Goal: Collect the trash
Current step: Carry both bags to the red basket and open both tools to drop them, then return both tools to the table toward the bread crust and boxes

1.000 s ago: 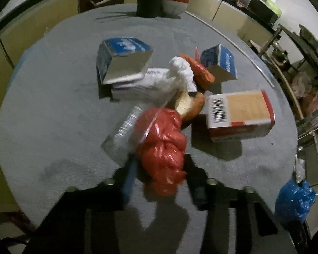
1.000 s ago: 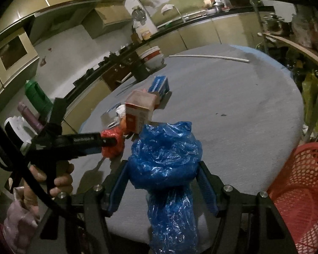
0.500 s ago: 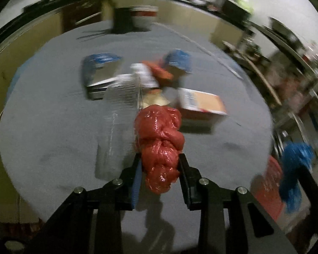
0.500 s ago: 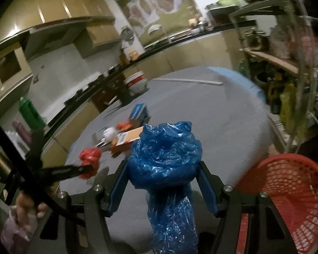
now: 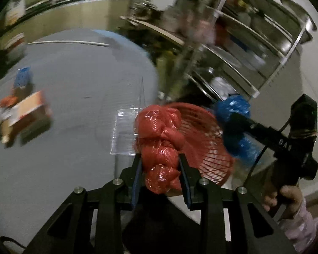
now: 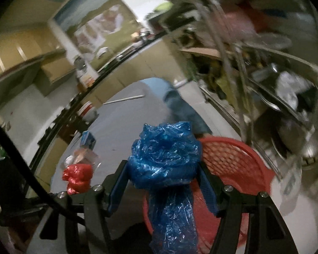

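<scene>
Left wrist view shows the left gripper point(image 5: 160, 176) pinching a knotted red bag point(image 5: 160, 142), its jaws pressed against the bag's lower half. A clear plastic tray point(image 5: 125, 135) hangs beside the bag on its left, apparently caught with it. Behind the bag stands a red mesh basket point(image 5: 203, 146) beyond the edge of the grey table point(image 5: 78, 84); I cannot tell whether anything lies in it. To the right, the right gripper point(image 5: 233, 122) clamps a crumpled blue bag point(image 5: 236, 127) above the basket's far side. In the right wrist view the blue bag point(image 6: 165, 154) fills the gap between the fingers point(image 6: 118, 187), with the basket point(image 6: 233, 165) just behind and below. Far left on the table lie an orange box point(image 5: 28, 110) and a blue carton point(image 5: 22, 78), both blurred. Metal shelving point(image 5: 254, 48) stacked with kitchenware rises behind the basket.
</scene>
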